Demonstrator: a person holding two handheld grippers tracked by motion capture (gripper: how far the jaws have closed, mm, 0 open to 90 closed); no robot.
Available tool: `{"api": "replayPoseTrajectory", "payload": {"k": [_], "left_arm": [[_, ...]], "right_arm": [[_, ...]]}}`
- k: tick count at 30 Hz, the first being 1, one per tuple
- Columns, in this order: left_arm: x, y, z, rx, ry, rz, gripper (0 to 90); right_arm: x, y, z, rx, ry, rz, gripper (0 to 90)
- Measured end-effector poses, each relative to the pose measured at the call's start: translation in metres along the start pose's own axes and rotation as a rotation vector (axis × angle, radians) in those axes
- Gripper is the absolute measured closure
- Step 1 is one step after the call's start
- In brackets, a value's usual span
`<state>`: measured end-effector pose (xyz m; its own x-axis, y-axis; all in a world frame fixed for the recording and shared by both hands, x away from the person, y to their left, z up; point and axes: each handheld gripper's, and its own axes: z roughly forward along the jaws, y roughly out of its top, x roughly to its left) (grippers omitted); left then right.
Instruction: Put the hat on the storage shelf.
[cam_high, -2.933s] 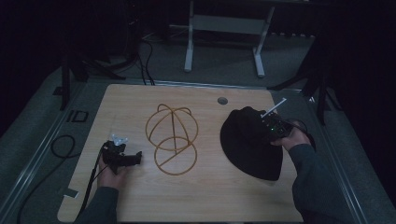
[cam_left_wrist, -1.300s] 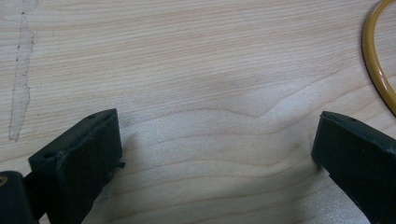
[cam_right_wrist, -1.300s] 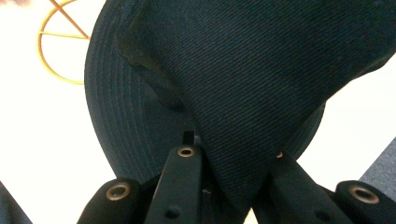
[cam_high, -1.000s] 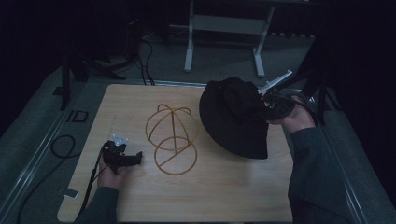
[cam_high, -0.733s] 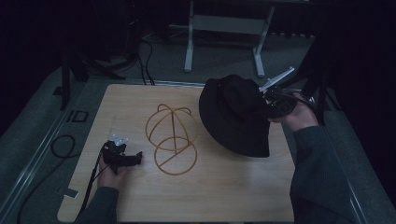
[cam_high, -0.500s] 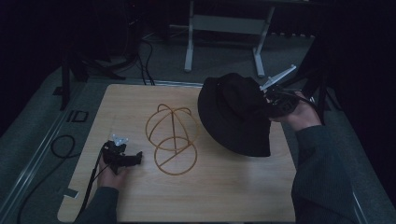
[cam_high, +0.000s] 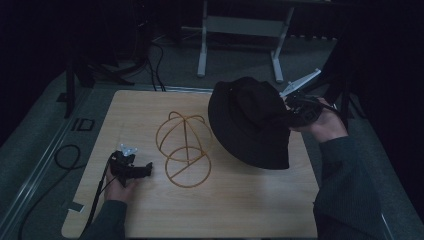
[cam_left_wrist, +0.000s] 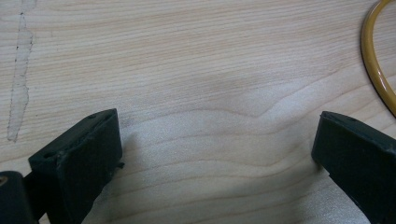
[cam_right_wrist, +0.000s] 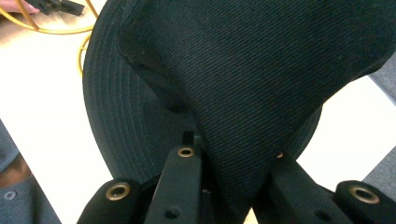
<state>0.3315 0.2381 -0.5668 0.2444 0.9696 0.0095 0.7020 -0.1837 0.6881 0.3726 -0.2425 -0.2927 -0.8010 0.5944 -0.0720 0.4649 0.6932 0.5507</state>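
Dim room; grey floor (cam_high: 35, 125); white metal frame (cam_high: 240, 30) behind wooden table (cam_high: 240, 205).

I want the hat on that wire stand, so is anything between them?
Nothing visible. The hat, clamped in the right gripper, hangs just right of the wire stand; the left gripper rests open on the stand's other side.

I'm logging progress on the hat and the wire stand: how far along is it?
Done: the black hat is off the table, pinched at its crown by the right gripper. In hand: it hangs tilted beside the wire stand, not over it. Left: setting it on the stand. The left gripper rests open nearby.
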Motion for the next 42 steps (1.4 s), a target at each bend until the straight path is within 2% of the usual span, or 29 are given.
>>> {"api": "replayPoseTrajectory", "payload": {"k": [11,25,42], "left_arm": [[0.000,0.000,0.000,0.000,0.000,0.000,1.8],[0.000,0.000,0.000,0.000,0.000,0.001,1.8],[0.000,0.000,0.000,0.001,-0.003,0.004,1.8]], "right_arm": [[0.011,-0.001,-0.004,-0.007,0.029,-0.037,84.9],[0.016,0.005,-0.022,-0.052,0.040,-0.059,85.0],[0.026,0.025,-0.029,-0.076,0.071,-0.120,85.0]]}}
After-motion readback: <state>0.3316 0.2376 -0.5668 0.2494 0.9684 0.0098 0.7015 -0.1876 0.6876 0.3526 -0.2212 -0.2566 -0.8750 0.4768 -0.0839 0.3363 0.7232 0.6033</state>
